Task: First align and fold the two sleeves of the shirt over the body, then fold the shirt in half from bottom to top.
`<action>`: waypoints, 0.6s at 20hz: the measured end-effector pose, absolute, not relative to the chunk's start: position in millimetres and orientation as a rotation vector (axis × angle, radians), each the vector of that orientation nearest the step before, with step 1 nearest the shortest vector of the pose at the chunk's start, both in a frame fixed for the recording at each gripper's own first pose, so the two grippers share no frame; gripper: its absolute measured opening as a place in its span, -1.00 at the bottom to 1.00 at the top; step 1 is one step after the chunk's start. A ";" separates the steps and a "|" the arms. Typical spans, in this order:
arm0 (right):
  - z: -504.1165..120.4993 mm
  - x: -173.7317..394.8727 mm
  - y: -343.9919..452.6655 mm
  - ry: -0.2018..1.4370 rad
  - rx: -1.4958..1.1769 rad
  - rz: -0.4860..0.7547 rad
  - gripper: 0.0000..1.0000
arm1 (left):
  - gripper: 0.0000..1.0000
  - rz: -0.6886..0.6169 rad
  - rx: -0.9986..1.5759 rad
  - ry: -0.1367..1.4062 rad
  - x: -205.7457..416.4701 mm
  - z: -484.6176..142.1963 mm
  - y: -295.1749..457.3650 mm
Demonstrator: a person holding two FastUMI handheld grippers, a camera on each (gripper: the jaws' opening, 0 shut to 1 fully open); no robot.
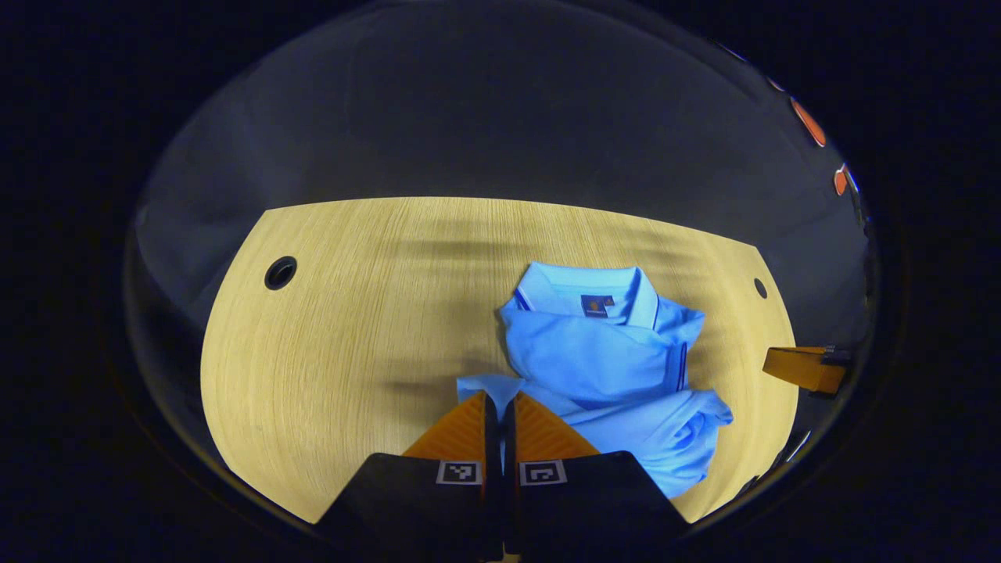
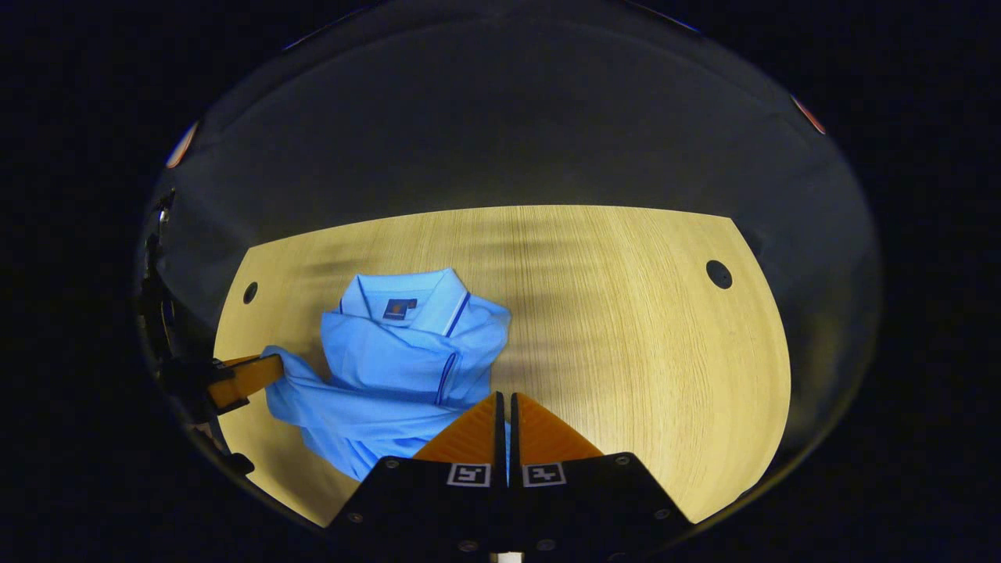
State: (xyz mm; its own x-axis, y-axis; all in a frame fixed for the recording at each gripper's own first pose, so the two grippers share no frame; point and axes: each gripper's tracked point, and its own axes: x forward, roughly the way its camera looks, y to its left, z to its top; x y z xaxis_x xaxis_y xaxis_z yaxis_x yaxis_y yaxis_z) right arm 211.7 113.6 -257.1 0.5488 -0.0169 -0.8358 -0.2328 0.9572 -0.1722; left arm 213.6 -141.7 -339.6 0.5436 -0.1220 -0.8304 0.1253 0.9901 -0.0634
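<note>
- Left gripper view: the left gripper [image 1: 500,407] had its two fingers drawn almost together, pinching a corner of the light-blue polo shirt [image 1: 602,352] with dark-blue piping.
- The shirt lay on the pale wood-grain table [image 1: 352,313], right of centre, collar at the far end and the lower cloth bunched towards the camera.
- A round black cable hole [image 1: 280,272] sat at the table's far left.
- The right gripper [image 1: 805,367] showed at the right edge, beside the table edge.
- Right gripper view: the right gripper [image 2: 504,407] was likewise nearly closed, with a thin strip of shirt [image 2: 399,352] cloth between its fingers.
- The left gripper [image 2: 242,379] touched the shirt's left corner.
</note>
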 end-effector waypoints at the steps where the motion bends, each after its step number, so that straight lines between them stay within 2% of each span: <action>1: -263.6 212.8 114.1 0.995 -0.270 0.130 -0.99 | -0.92 -0.144 0.001 0.989 220.2 -339.3 -140.7; 5: -272.0 200.6 111.2 1.011 -0.325 0.175 -0.98 | -0.92 -0.147 0.008 1.014 223.8 -345.0 -140.3; 6: -277.8 195.3 112.5 1.024 -0.316 0.188 -0.89 | -0.92 -0.146 -0.005 1.024 220.9 -347.5 -140.3; 7: -283.7 190.3 111.1 1.039 -0.308 0.190 -0.75 | -0.93 -0.140 -0.017 1.031 219.4 -350.3 -138.6; 9: -301.2 182.0 95.2 1.092 -0.356 0.171 -0.27 | -0.91 -0.126 -0.050 1.049 214.7 -356.3 -133.7; 10: -310.2 175.7 89.6 1.121 -0.374 0.166 0.04 | -0.92 -0.119 -0.064 1.057 212.8 -358.7 -130.6; 12: -323.5 164.5 92.0 1.173 -0.328 0.187 0.02 | -0.92 -0.106 -0.091 1.067 208.6 -360.8 -124.4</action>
